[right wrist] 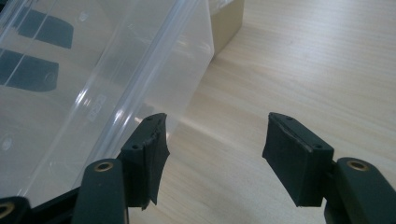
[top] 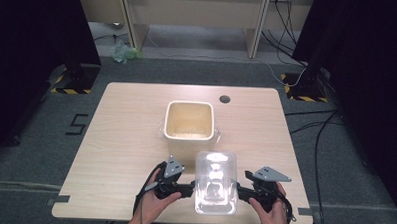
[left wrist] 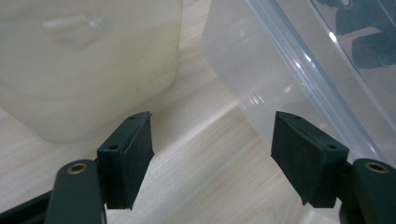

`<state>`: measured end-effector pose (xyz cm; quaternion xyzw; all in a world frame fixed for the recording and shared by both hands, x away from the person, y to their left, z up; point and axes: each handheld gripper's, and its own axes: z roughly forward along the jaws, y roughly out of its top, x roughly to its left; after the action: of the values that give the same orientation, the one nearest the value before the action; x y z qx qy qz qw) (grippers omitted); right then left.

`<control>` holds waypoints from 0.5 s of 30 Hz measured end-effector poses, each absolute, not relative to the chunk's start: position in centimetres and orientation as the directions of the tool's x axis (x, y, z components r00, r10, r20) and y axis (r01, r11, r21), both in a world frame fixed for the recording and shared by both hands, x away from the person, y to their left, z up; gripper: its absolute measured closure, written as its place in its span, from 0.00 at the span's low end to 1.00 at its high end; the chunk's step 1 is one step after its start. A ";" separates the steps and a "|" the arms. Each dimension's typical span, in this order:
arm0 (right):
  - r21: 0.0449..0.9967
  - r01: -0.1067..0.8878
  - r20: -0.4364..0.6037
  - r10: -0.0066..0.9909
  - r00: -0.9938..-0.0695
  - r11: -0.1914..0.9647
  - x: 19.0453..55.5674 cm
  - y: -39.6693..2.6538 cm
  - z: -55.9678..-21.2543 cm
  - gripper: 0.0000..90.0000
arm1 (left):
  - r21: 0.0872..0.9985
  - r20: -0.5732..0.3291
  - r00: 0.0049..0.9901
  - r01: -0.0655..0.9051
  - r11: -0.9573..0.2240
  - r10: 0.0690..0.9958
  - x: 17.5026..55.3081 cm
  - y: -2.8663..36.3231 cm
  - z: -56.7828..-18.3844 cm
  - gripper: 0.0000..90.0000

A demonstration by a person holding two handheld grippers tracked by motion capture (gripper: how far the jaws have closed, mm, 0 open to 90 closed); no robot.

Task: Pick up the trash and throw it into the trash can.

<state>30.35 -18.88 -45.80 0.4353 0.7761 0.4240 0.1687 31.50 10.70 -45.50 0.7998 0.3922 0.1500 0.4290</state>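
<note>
Clear plastic makes up the box (top: 215, 182), which sits near the front edge of the table (top: 125, 139), midway between the two grippers, its long side running away from the person. Light glares off its top, and I cannot tell whether it rests on the wood or hangs just above it.

In the left gripper view the box (left wrist: 289, 60) fills the upper right, its wall slanting, and dark shapes show through it. In the right gripper view the box (right wrist: 70, 93) takes the upper left, again with dark shapes behind the plastic.

The left gripper (top: 186, 190) lies against the box's left side, pointing inward. Its jaws (left wrist: 210, 126) stand apart with bare wood between them; the right-hand pad overlaps the box wall, and whether it touches is unclear. The right gripper (top: 241, 192) meets the box's right side. Its jaws (right wrist: 217, 126) are likewise apart, with only table between, the left-hand pad just beside the box wall.

A hand holds each gripper from below: the left hand (top: 156, 200) and the right hand (top: 273, 214).

Just behind the box stands a cream bin (top: 188, 121), open-topped, at the table's middle. It looms pale in the left gripper view (left wrist: 84, 60), and a corner shows in the right gripper view (right wrist: 226, 23).
</note>
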 end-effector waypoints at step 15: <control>0.812 0.490 0.059 0.792 -0.608 0.316 30.1 -17.4 -40.6 0.44 | 0.826 -0.054 0.638 0.461 -0.325 0.768 31.6 12.0 -39.0 0.33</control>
<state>30.05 -17.35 -40.63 0.4051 0.7911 0.4220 0.1786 31.57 12.01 -39.05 0.7944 0.3868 0.1773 0.4334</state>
